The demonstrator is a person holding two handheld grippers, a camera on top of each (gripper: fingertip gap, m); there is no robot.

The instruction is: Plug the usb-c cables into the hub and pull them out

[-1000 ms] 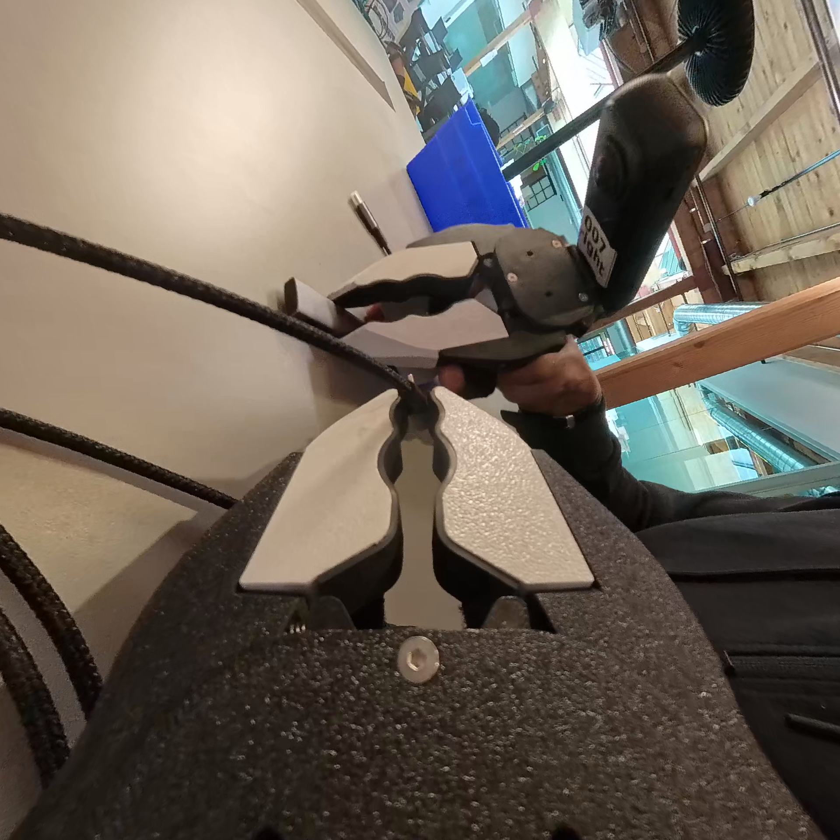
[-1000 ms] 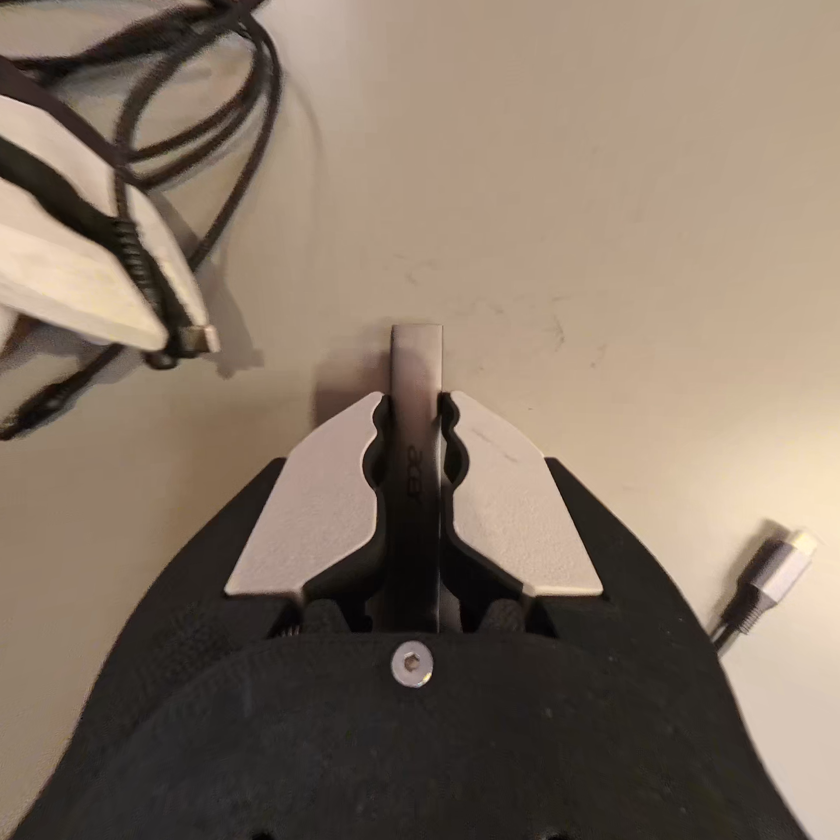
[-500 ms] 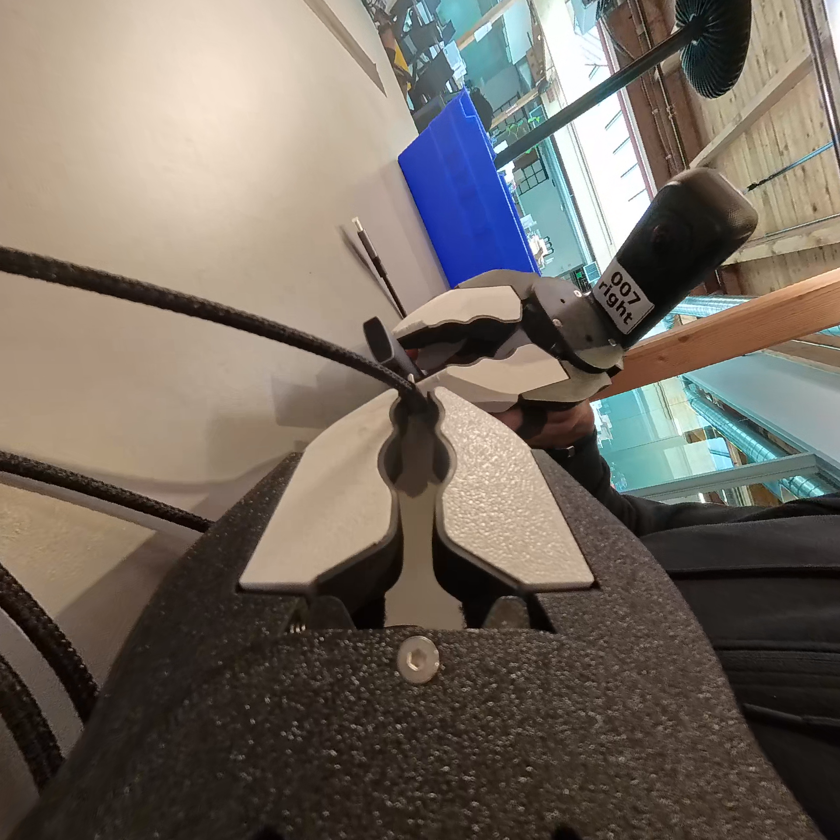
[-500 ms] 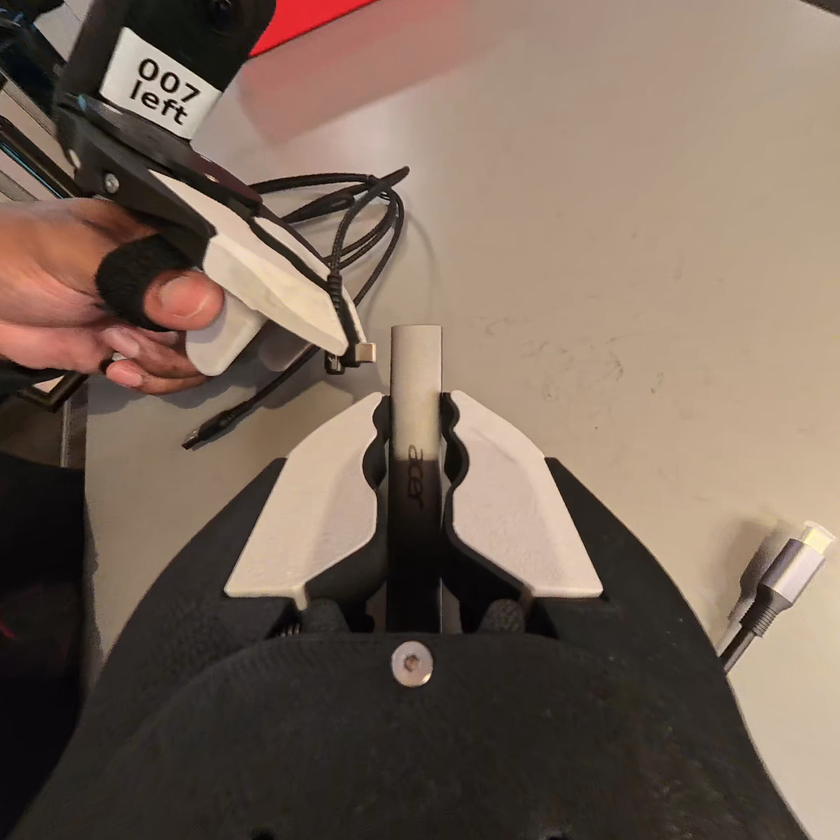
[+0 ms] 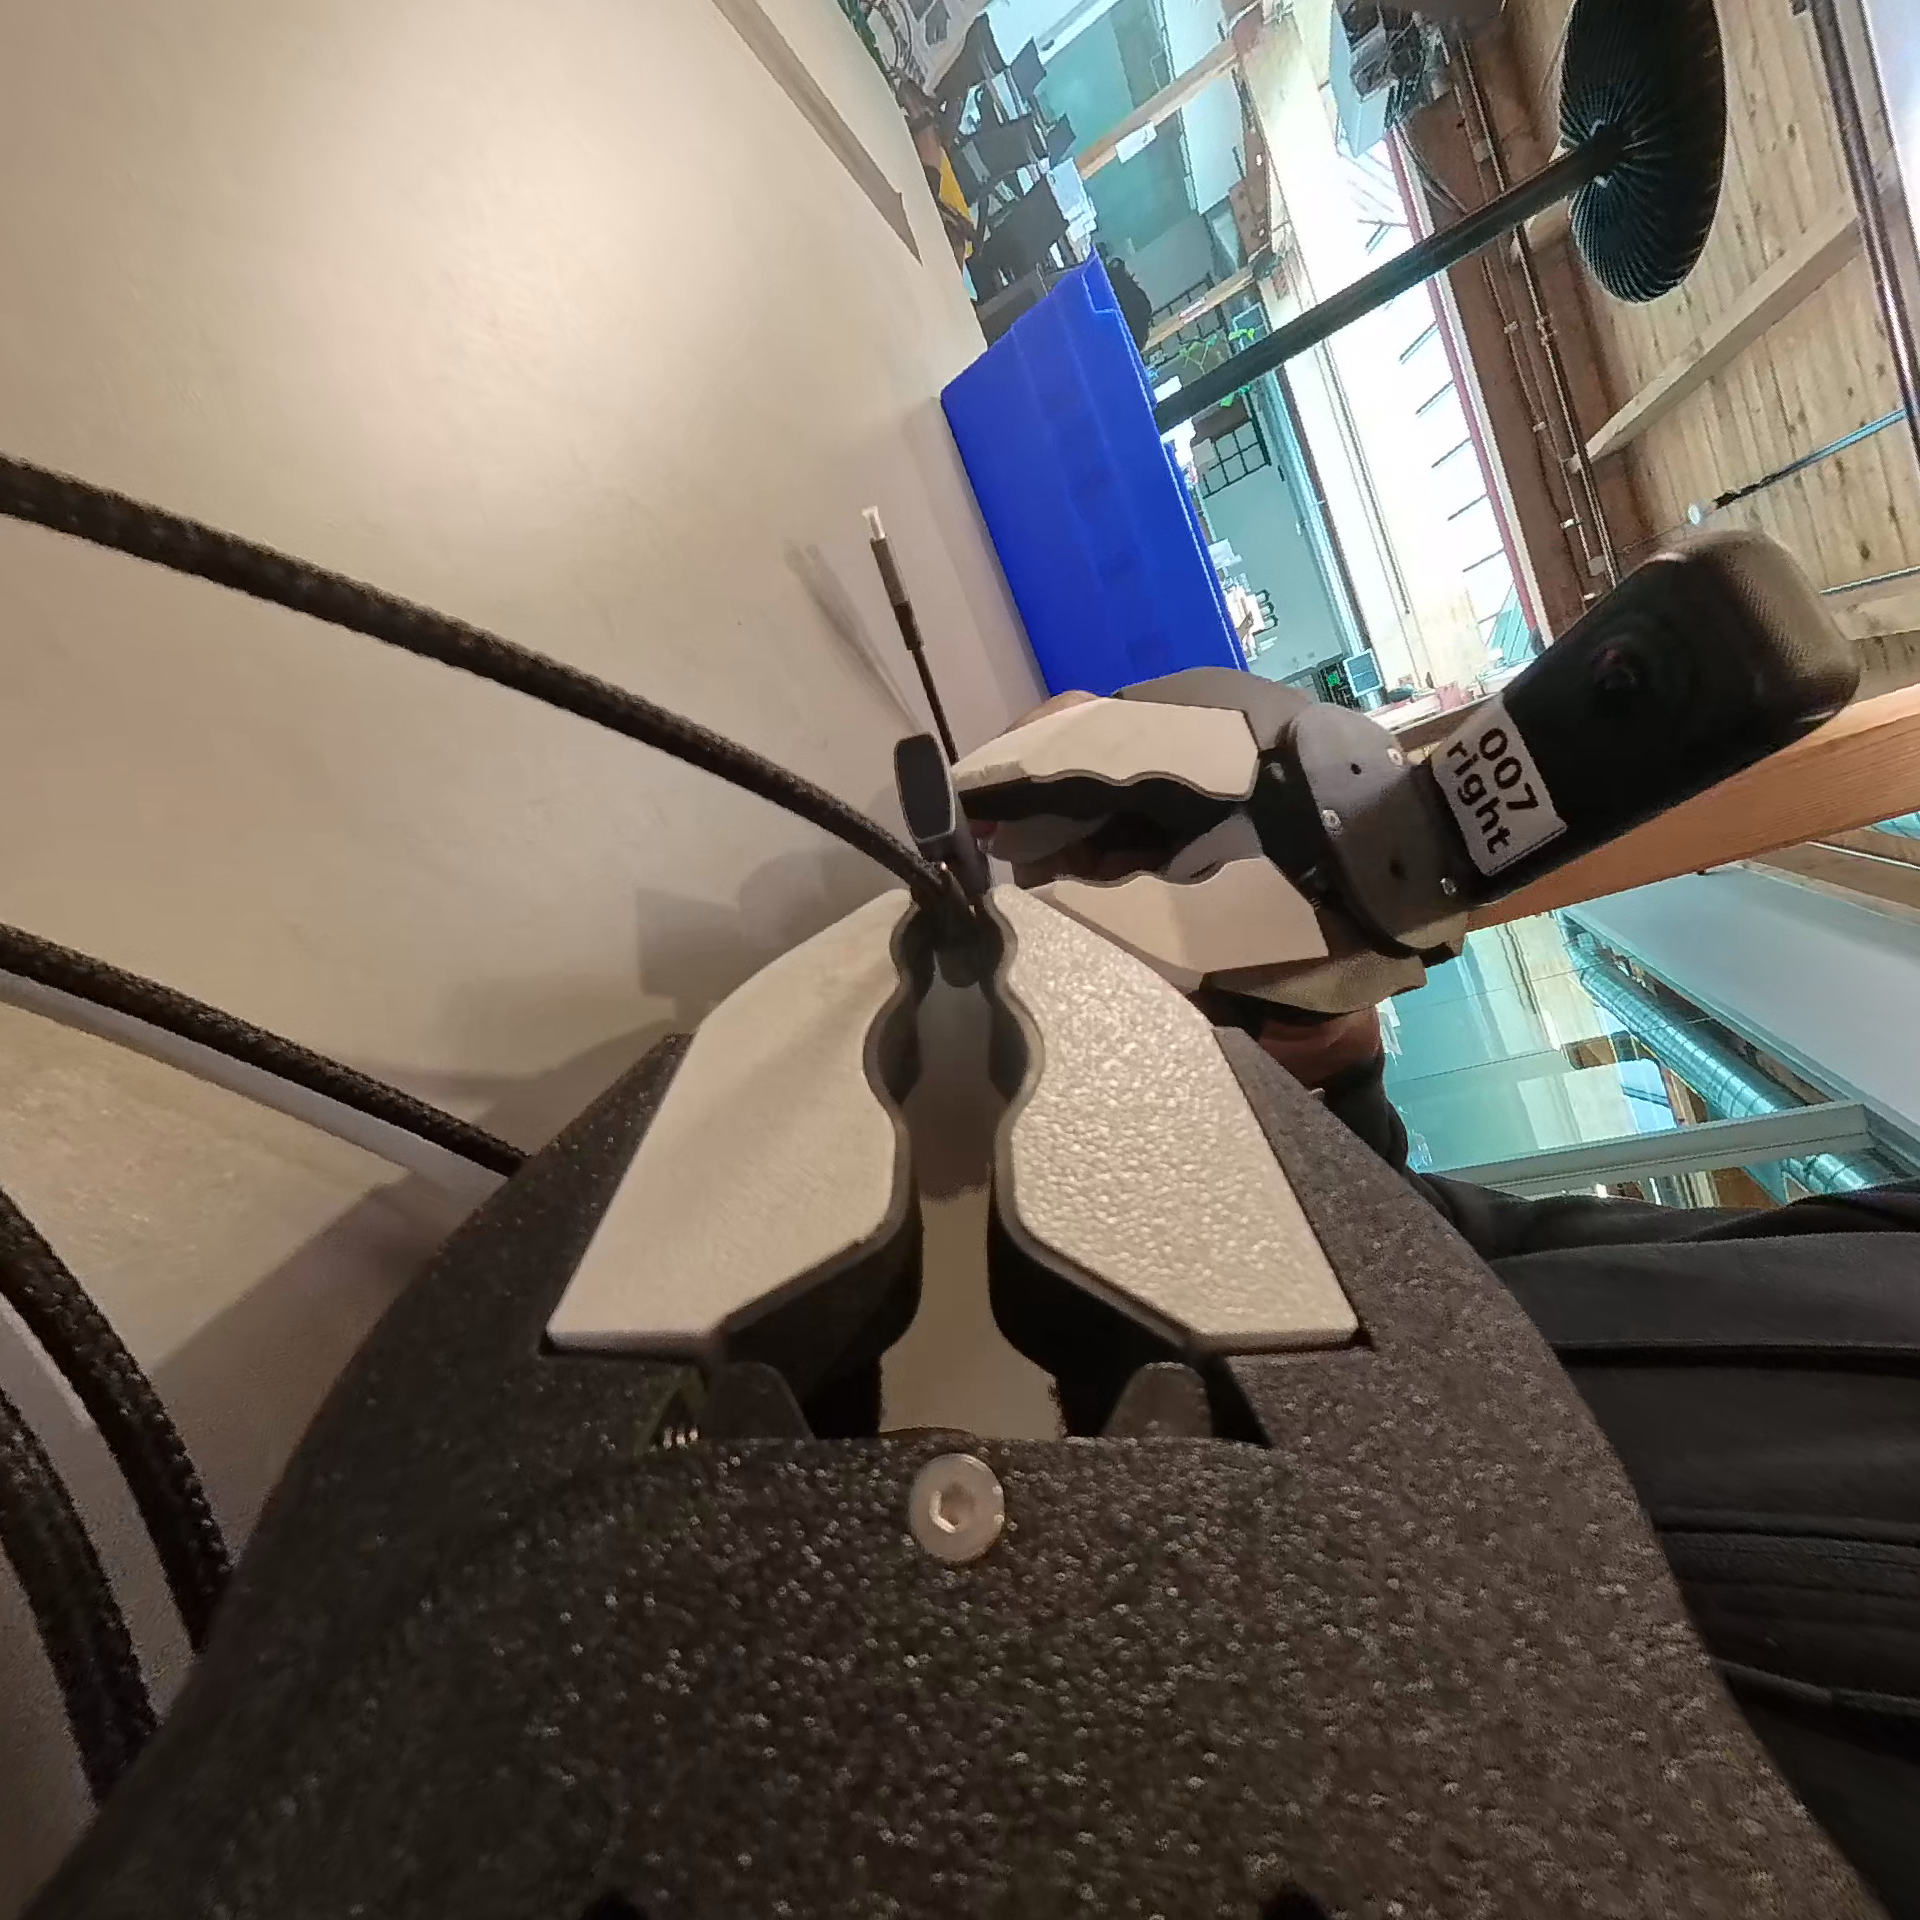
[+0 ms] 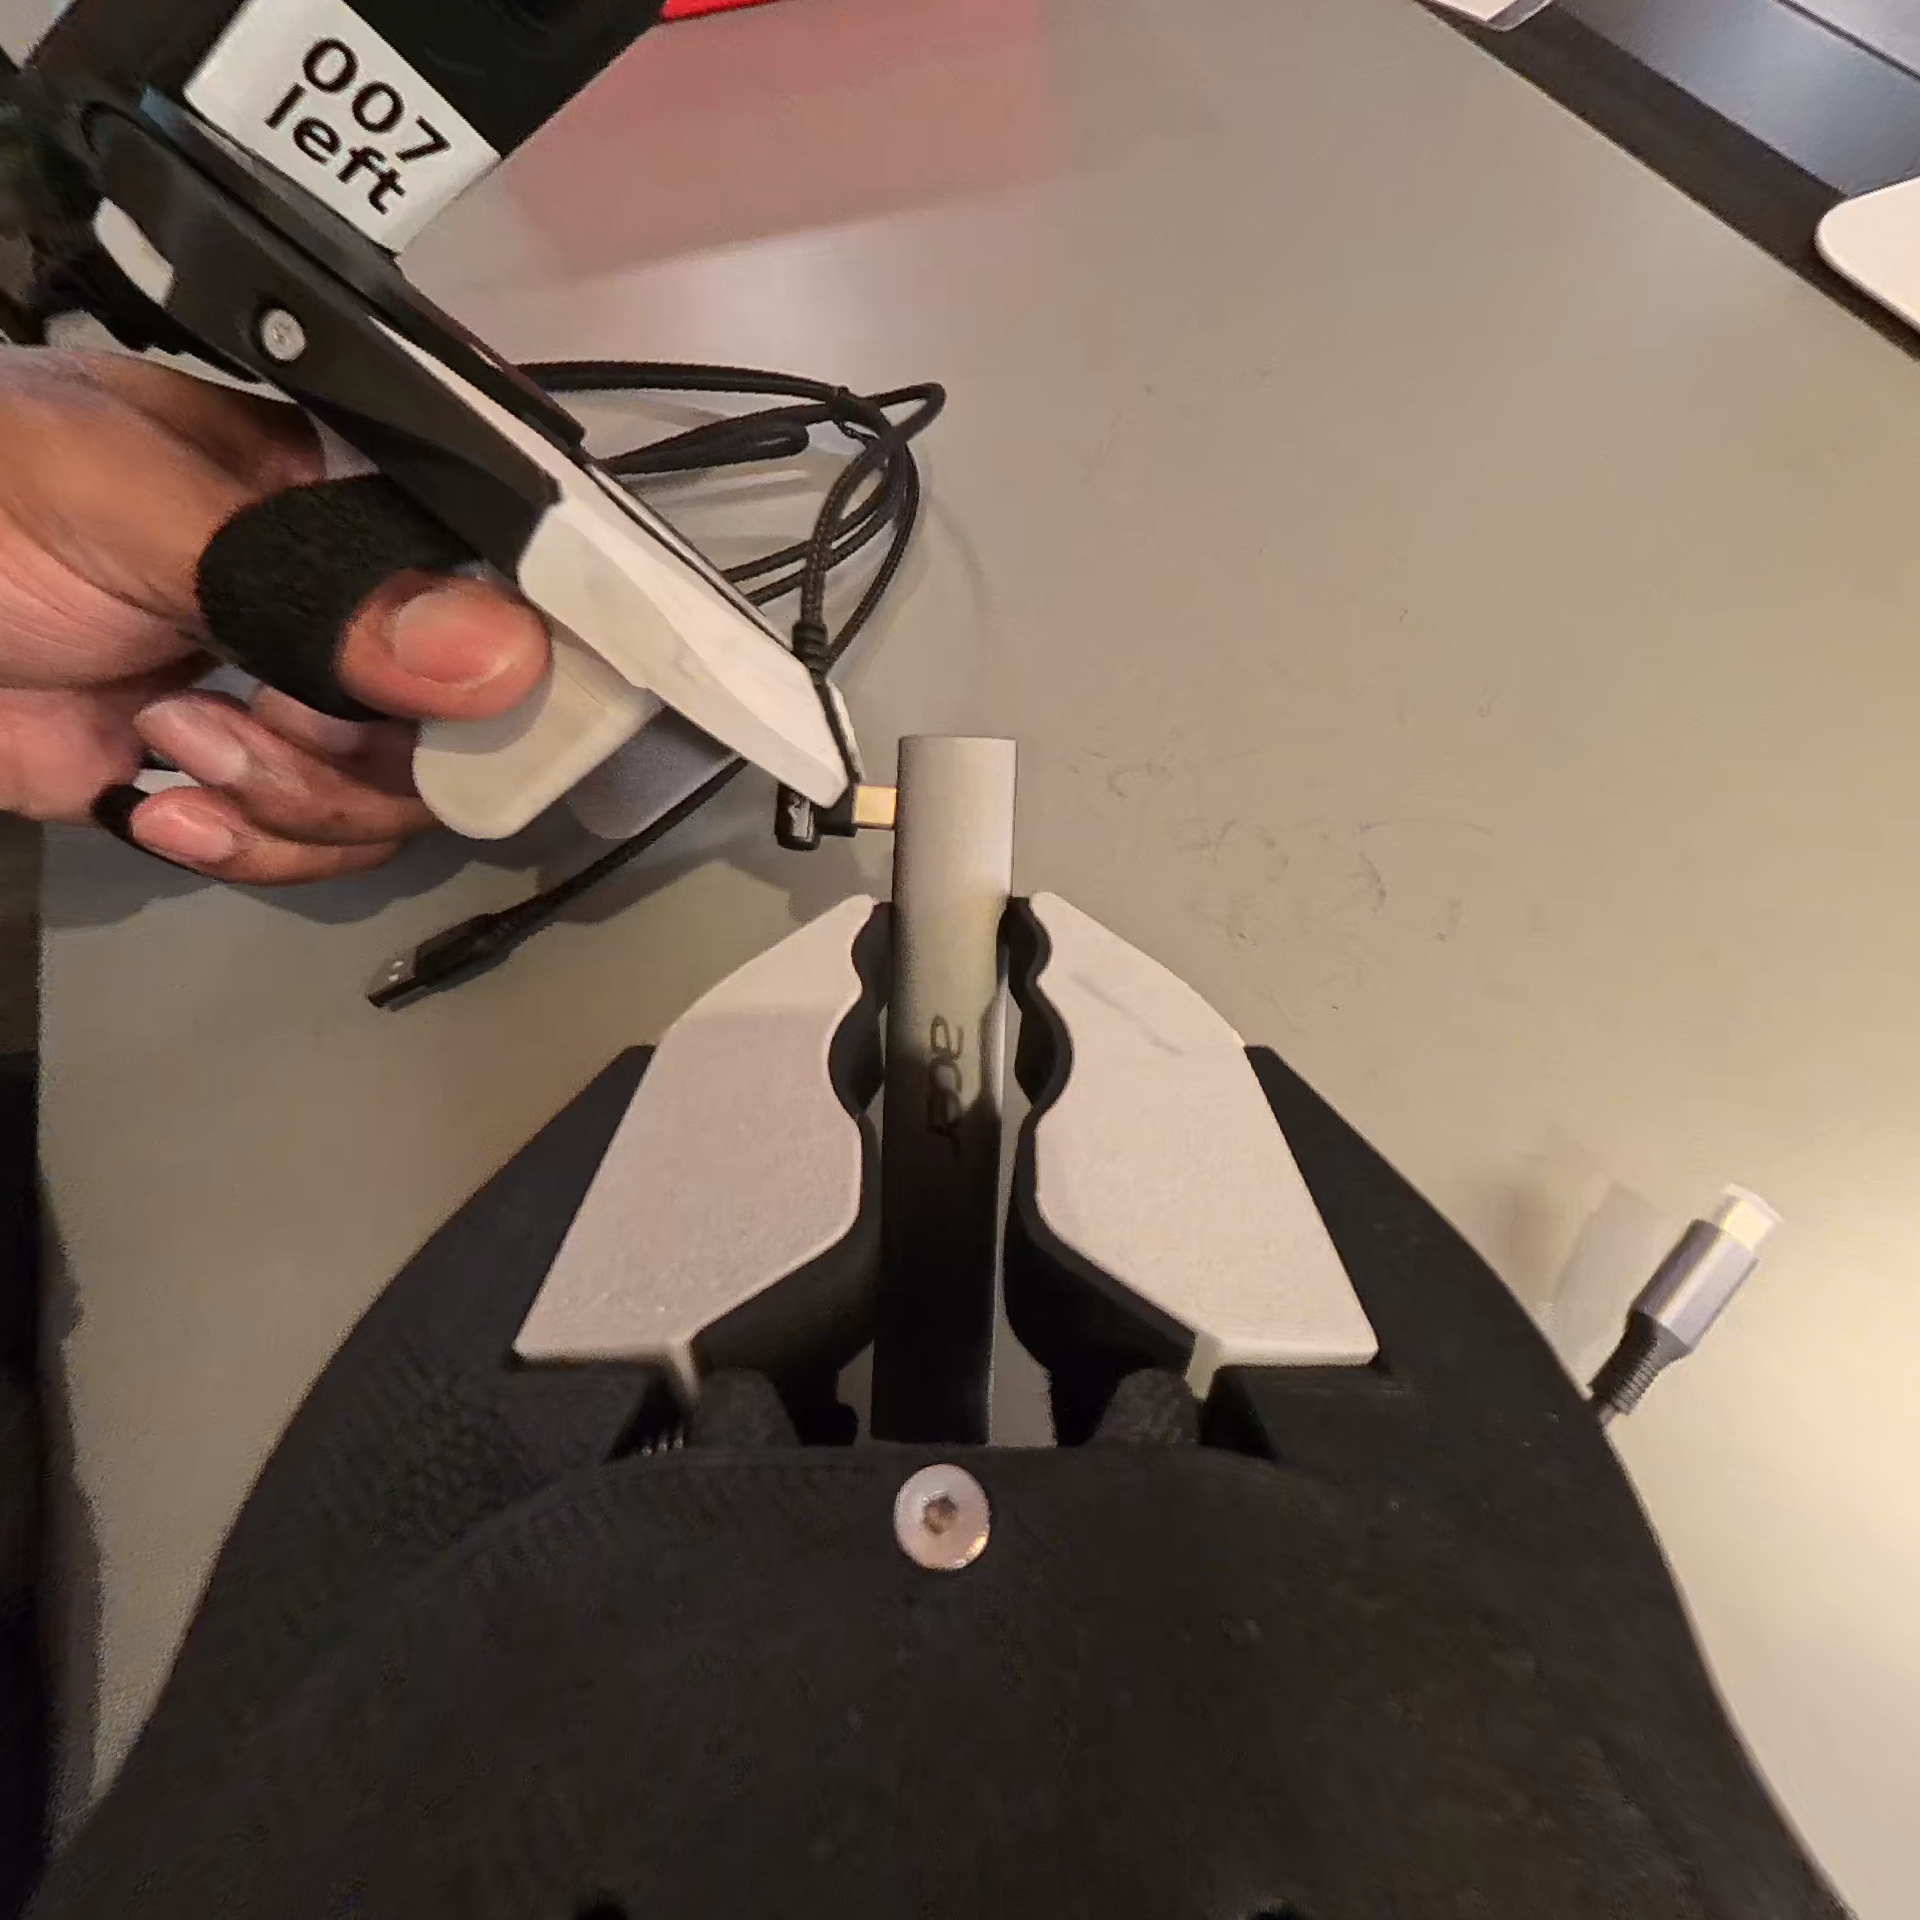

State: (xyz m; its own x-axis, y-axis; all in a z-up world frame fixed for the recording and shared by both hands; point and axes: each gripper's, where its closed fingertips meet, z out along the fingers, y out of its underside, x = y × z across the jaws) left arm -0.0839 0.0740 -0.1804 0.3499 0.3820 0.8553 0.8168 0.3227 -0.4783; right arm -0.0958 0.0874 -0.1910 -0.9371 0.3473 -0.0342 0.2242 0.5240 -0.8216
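Note:
My right gripper [image 6: 952, 914] is shut on a slim grey hub [image 6: 954, 821] and holds it upright above the table. My left gripper [image 5: 954, 912] is shut on the angled plug of a black braided usb-c cable [image 5: 436, 634]. In the right wrist view the left gripper [image 6: 842, 774] comes in from the upper left, and the plug's metal tip [image 6: 875, 803] touches the hub's left side near its top. In the left wrist view the hub [image 5: 925, 790] shows end-on just past my fingertips, held by the right gripper [image 5: 977, 821].
A second usb-c cable with a silver plug [image 6: 1704, 1273] lies on the table at right. Coils of black cable [image 6: 831, 468] and a loose connector [image 6: 436, 961] lie at left. A blue bin [image 5: 1081, 499] stands at the table's far side. A white object [image 6: 1870, 244] sits at the far right.
The left gripper has brought the cable plug closer to the hub, from a small gap to contact with its side. The right gripper still holds the hub and has tilted a little.

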